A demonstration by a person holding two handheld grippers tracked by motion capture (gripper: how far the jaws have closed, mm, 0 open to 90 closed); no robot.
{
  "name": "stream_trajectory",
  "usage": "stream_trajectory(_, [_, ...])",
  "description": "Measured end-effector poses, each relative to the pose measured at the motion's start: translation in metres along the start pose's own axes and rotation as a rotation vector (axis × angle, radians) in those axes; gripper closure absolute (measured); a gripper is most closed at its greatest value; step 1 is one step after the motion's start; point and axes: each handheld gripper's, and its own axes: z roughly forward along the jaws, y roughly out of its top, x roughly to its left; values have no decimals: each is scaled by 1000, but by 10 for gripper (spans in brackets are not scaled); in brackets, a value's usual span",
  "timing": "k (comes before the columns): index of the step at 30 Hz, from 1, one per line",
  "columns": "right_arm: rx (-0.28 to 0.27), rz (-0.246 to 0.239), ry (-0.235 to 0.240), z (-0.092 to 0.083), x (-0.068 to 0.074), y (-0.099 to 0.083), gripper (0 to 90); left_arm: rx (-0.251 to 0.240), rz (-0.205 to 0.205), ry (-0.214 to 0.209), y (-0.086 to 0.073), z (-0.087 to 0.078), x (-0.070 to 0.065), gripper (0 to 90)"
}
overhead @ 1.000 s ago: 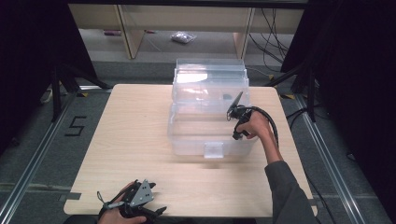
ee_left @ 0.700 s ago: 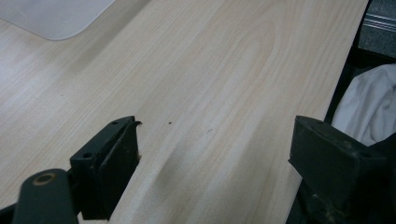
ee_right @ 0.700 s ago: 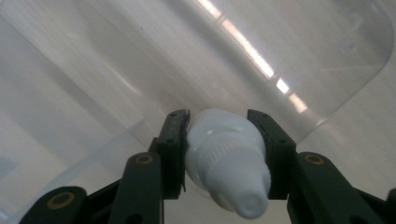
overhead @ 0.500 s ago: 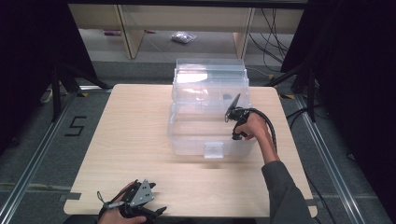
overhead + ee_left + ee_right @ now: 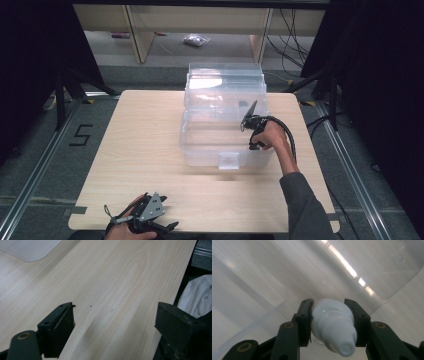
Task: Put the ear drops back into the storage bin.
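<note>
Now | white bottle [image 5: 332, 325] | clamped between right gripper [image 5: 329, 305] jaws, cap toward camera

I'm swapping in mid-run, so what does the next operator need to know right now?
Right gripper: shut on a white bottle, held over the open clear plastic bin at its right side.
Left gripper: jaws open, nothing between them, at the table near edge.
Done: bottle grasped and brought to the bin.
Left: probably lower it in, release, withdraw.

The counter [image 5: 150, 150] is pale matt wood with a fine grain. The storage box [image 5: 222, 125] is clear glossy plastic. The white bottle [image 5: 332, 327] is smooth plastic with a ribbed cap.
</note>
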Motion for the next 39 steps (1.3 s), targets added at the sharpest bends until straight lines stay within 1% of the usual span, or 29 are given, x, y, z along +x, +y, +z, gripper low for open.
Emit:
stream_trajectory(2, [4, 2, -1, 0, 0, 0, 600, -1, 0, 0, 0, 0, 0, 152])
stream_trajectory(4, [1, -16, -6, 1, -1, 0, 600, -1, -1, -1, 0, 0, 0, 152])
stream_trajectory(5, [3, 9, 0, 1, 2, 0, 600, -2, -2, -1, 0, 0, 0, 152])
stream_trajectory(6, [6, 7, -4, 1, 1, 1, 600, -1, -1, -1, 0, 0, 0, 152])
stream_trajectory(7, [7, 2, 2, 1, 1, 1, 600, -1, 0, 0, 0, 0, 0, 152])
stream_trajectory(8, [3, -18, 0, 1, -1, 1, 599, -5, 17, 0, 1, 0, 1, 152])
stream_trajectory(9, [1, -26, -2, 1, -1, 1, 599, -8, -1, -4, 0, 0, 0, 152])
stream_trajectory(10, [9, 2, 0, 1, 1, 1, 599, 0, -1, -1, 0, 0, 0, 152])
stream_trajectory(12, [5, 7, 1, 1, 2, 0, 598, 0, 5, 0, 0, 0, 0, 152])
stream_trajectory(13, [9, 5, 2, 0, 1, 0, 592, -2, 21, 1, 1, 0, 1, 152])
stream_trajectory(14, [4, -5, 4, 0, 0, 0, 586, -4, 17, -1, 0, 0, 1, 152])
stream_trajectory(16, [-18, 23, 14, -4, 3, -1, 580, 1, 0, 0, 0, 0, 0, 152])
stream_trajectory(18, [-27, 18, 4, -7, 2, -2, 558, -5, 15, -2, 0, 0, 0, 152])
stream_trajectory(19, [-36, 14, 14, -8, 2, -3, 544, -8, 14, -2, 0, 0, 0, 152])
stream_trajectory(22, [-49, 44, -4, -15, 3, -5, 500, -9, 11, -1, 0, 0, 0, 152])
stream_trajectory(23, [-63, 24, -5, -17, 1, -6, 489, -9, -4, -3, 0, 1, 0, 152])
stream_trajectory(24, [-61, 76, 2, -22, 5, -6, 482, -6, -5, -4, 0, 1, 0, 152])
stream_trajectory(25, [-79, 59, 8, -24, 4, -7, 471, -3, -3, -2, 0, 0, 0, 152])
stream_trajectory(26, [-88, 72, 1, -27, 5, -8, 470, -2, -3, -3, 0, 0, 0, 152])
stream_trajectory(29, [-127, 62, 8, -36, 6, -12, 438, -3, 1, -1, 0, 0, 0, 152])
stream_trajectory(30, [-149, 48, 14, -38, 6, -13, 422, -5, -1, -3, 0, 1, 0, 152])
stream_trajectory(31, [-155, 52, 6, -40, 7, -14, 415, -2, -4, -2, 0, 1, 0, 152])
stream_trajectory(32, [-160, 41, -3, -44, 7, -15, 409, -3, 11, 0, 0, 0, 0, 152])
stream_trajectory(33, [-171, 39, -2, -45, 9, -16, 393, -6, 11, -1, 0, 0, 0, 152])
stream_trajectory(34, [-178, 23, -8, -46, 9, -18, 372, -10, -5, -2, 0, 1, -1, 152])
stream_trajectory(36, [-195, 34, -6, -50, 14, -21, 354, -12, -13, -5, 0, 1, -1, 152])
stream_trajectory(37, [-207, -5, -14, -51, 14, -22, 348, -7, -10, -8, 0, 1, -1, 152])
stream_trajectory(38, [-214, 18, -5, -52, 16, -23, 341, -10, 2, -7, 0, 1, 0, 152])
stream_trajectory(39, [-214, 15, -9, -54, 19, -25, 333, -9, 6, -7, 0, 1, 0, 152])
